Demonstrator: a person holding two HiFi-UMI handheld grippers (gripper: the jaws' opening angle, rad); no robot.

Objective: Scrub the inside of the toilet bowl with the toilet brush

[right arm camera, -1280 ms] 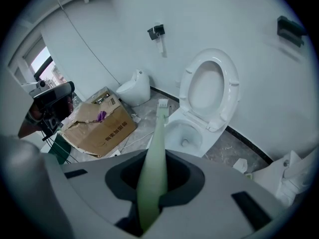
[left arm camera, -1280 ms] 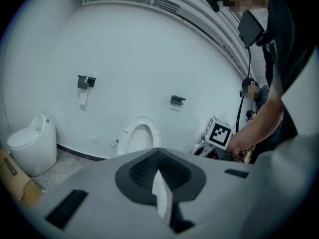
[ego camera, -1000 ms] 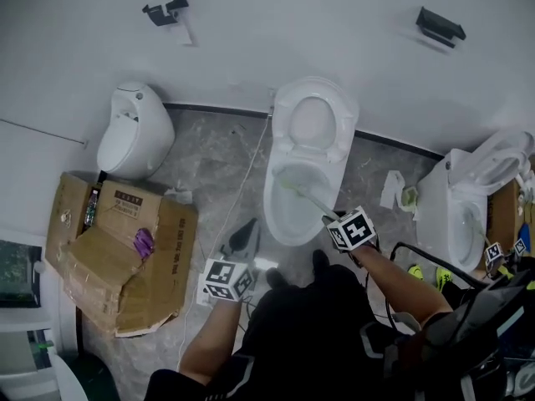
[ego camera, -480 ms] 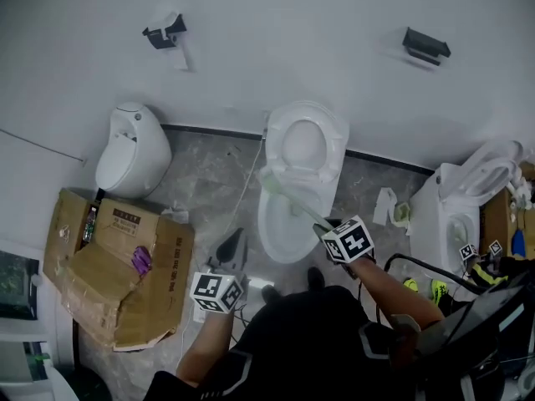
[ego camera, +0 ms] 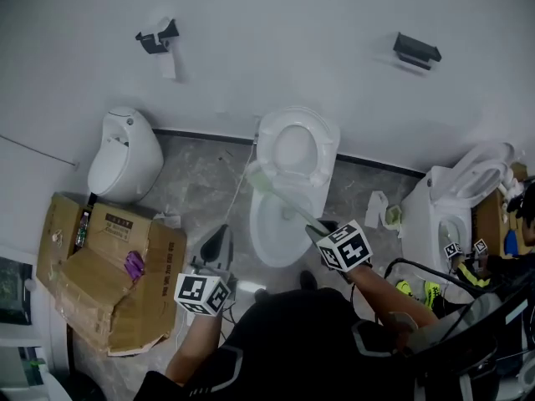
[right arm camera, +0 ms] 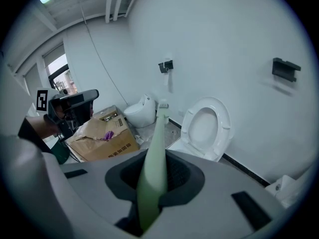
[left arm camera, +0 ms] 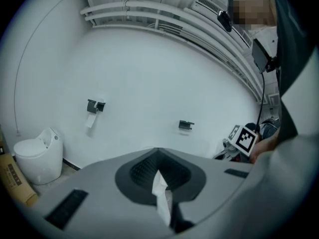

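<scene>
Seen from above, a white toilet [ego camera: 280, 224] stands at the centre of the frame against a white wall, its seat and lid [ego camera: 294, 147] raised; the right gripper [ego camera: 324, 228], at the bowl's lower right, is clenched on the handle of a pale green toilet brush [ego camera: 288, 203]; the handle slants up and left across the bowl, and the brush head sits at the bowl's upper left rim; the right gripper view shows the jaws tight around the handle [right arm camera: 152, 168]. The left gripper [ego camera: 216, 245], at lower left of the toilet above the grey floor, is clamped on a white scrap of tissue [left arm camera: 160, 195]; a cardboard box [ego camera: 109, 278] lies at far left.
</scene>
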